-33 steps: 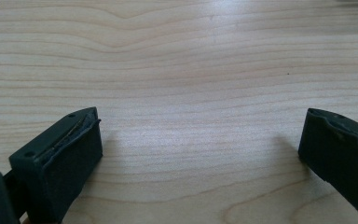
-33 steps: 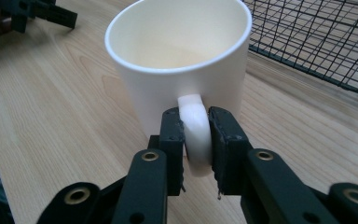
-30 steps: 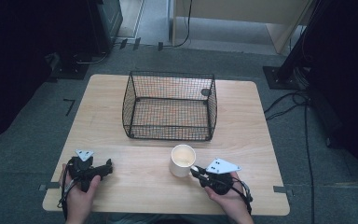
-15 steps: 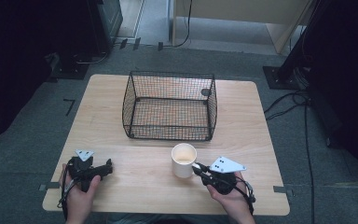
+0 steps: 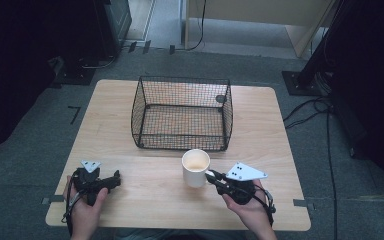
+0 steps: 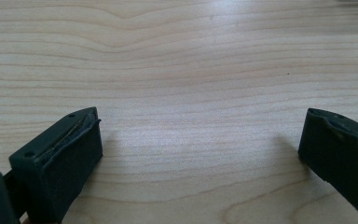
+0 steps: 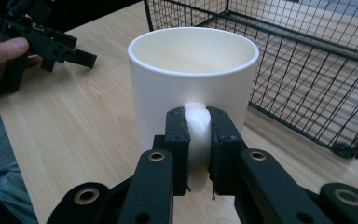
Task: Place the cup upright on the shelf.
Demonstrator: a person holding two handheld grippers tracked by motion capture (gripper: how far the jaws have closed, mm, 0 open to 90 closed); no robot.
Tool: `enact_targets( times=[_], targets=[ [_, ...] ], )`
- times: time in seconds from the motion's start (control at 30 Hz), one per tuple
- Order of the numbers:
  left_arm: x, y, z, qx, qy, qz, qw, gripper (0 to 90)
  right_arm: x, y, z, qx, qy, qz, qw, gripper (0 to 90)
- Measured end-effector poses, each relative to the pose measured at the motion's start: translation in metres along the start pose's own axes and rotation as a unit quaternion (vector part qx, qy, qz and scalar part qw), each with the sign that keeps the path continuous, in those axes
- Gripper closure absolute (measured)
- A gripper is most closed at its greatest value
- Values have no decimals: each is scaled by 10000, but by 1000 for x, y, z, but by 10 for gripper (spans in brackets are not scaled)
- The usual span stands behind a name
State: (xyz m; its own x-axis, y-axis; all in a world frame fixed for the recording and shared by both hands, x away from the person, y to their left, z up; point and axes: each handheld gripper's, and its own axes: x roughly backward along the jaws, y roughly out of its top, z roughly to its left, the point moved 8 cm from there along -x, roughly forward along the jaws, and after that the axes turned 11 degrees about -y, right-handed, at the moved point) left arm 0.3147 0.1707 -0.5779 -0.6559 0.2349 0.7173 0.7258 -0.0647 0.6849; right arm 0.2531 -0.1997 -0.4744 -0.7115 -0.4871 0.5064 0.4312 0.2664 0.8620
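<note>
A white mug [image 5: 196, 167] [image 7: 193, 86] hangs upright just above the wooden table [image 5: 145, 205], in front of the black wire basket [image 5: 182, 111] [image 7: 307, 56]. My right gripper [image 5: 211, 176] [image 7: 198, 149] is shut on the mug's handle, with the black pads [image 7: 177, 140] pressed on either side of it. At the table's front left, my left gripper [image 5: 114, 180] [image 6: 200, 154] lies low over bare wood, open, nothing between its fingers [image 6: 63, 158]. It also appears far off in the right gripper view, as the left gripper [image 7: 81, 57] in a hand.
The wire basket stands at the table's middle back and has a small dark round thing [image 5: 220, 99] at its far right corner. Cables [image 5: 310, 107] trail on the floor to the right of the table. Dark equipment stands around the back.
The right gripper has lifted the mug a little off the table. The left gripper has stayed where it was.
</note>
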Motion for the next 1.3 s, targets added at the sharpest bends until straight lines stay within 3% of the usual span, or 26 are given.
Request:
enact_targets(
  times=[0.5, 0.97, 1.3],
  targets=[
    [0, 0, 0, 0, 0, 0, 10000, 0, 3, 39, 6, 112, 155, -186, 9996, 805],
    [0, 0, 0, 10, 1, -10, 10000, 0, -2, 74, 4, 203, 130, -421, 9988, 805],
    [0, 0, 0, 14, 0, -14, 10000, 0, -7, 105, -6, 202, -18, -597, 9980, 805]
  ],
)
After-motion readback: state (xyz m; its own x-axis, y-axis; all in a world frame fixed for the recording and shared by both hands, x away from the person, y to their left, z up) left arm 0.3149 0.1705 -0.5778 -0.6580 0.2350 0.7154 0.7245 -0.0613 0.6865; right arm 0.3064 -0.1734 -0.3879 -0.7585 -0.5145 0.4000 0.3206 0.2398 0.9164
